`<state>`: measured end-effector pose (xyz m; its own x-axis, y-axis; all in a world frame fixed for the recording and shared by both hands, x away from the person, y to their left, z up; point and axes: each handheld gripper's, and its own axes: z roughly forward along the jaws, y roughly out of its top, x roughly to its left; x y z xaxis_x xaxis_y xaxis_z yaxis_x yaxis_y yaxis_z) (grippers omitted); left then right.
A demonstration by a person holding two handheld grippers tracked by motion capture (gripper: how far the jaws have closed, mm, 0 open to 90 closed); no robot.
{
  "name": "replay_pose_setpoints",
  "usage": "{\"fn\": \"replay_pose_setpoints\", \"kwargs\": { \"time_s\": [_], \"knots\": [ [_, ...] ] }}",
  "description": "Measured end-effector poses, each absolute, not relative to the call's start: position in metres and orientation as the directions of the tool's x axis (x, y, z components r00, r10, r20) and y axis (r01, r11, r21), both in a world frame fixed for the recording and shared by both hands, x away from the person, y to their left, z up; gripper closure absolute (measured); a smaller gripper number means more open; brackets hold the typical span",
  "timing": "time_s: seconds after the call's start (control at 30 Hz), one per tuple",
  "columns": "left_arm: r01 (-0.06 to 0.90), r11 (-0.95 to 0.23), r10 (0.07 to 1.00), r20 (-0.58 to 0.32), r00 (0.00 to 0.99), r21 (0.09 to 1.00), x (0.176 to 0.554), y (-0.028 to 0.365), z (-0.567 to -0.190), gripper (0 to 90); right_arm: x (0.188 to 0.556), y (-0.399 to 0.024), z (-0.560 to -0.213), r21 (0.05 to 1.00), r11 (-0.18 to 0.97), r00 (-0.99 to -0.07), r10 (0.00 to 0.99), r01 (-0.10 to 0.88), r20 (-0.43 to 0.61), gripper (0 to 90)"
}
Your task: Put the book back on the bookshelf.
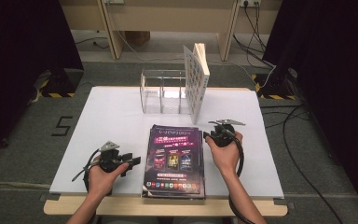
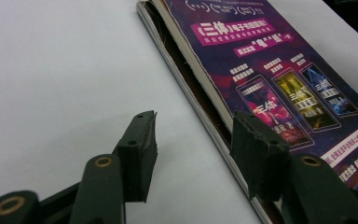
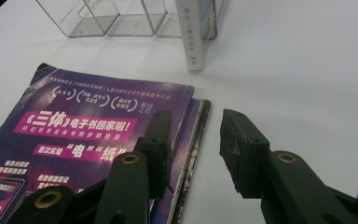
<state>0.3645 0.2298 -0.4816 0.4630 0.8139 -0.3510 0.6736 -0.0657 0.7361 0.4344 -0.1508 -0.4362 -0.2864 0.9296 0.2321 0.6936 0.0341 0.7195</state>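
A stack of purple-covered books (image 1: 173,161) lies flat at the front middle of the white table (image 1: 107,121). My left gripper (image 1: 133,161) sits at the stack's left edge. In the left gripper view the left gripper (image 2: 196,126) is open, one jaw over the bare table, the other over the top cover (image 2: 270,70). My right gripper (image 1: 208,135) is at the stack's far right edge. The right gripper view has the right gripper (image 3: 196,126) open astride that edge, one jaw above the cover (image 3: 88,126). Neither pair of pads presses on anything.
A clear acrylic organizer (image 1: 161,95) with compartments stands at the back middle of the table, also seen as the organizer (image 3: 112,18). A white book (image 1: 196,81) stands upright at its right end, its spine (image 3: 193,32) facing me. Cables trail on the floor at right.
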Motion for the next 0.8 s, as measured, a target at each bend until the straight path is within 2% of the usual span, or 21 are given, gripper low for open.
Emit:
{"fn": "replay_pose_setpoints", "kwargs": {
  "time_s": [0.37,0.8],
  "knots": [
    [0.704,-0.090,0.800,-0.370,0.472,0.704,0.378,0.213,-0.475,61.7,0.429,-0.151,-0.447,0.694,0.035,-0.285,0.925,0.720,0.250,63.8],
    [0.739,-0.121,0.804,-0.371,0.465,0.663,0.405,0.191,-0.478,69.9,0.430,-0.148,-0.452,0.669,0.043,-0.295,0.917,0.742,0.269,65.6]
  ]
}}
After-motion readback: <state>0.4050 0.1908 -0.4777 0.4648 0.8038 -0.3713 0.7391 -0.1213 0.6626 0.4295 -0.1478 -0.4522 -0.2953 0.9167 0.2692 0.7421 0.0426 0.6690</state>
